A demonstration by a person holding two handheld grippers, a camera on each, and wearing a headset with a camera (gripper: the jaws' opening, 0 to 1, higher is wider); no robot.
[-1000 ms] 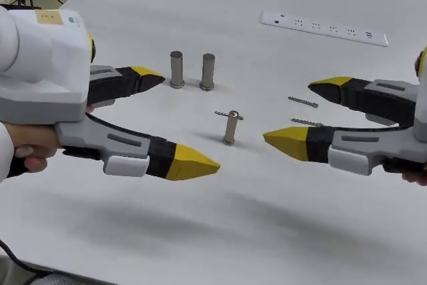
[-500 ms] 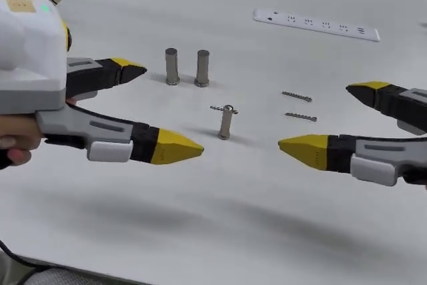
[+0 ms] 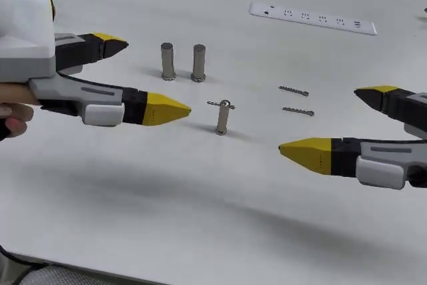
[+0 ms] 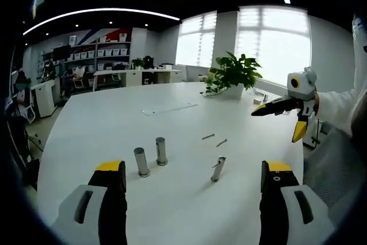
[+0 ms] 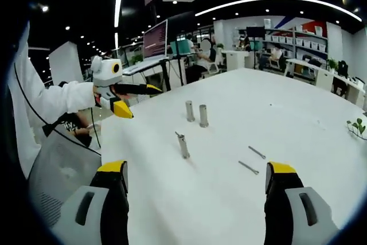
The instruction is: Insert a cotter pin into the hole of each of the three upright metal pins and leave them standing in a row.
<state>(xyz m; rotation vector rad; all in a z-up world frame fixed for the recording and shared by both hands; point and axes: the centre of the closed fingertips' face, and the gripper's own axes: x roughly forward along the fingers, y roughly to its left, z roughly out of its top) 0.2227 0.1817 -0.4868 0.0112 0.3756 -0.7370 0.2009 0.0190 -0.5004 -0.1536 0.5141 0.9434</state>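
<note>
Left gripper [image 3: 157,77] and right gripper [image 3: 319,119] have drawn apart, wide open, empty. One upright pin [image 3: 223,119] is fitted; next, grasp a loose cotter pin [image 3: 297,111].

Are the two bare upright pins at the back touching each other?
Apart. The head view shows bare table between the left bare pin and the right bare pin.

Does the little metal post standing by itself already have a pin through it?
Yes, in. A cotter pin crosses the top of the lone upright metal pin, sticking out sideways.
</note>
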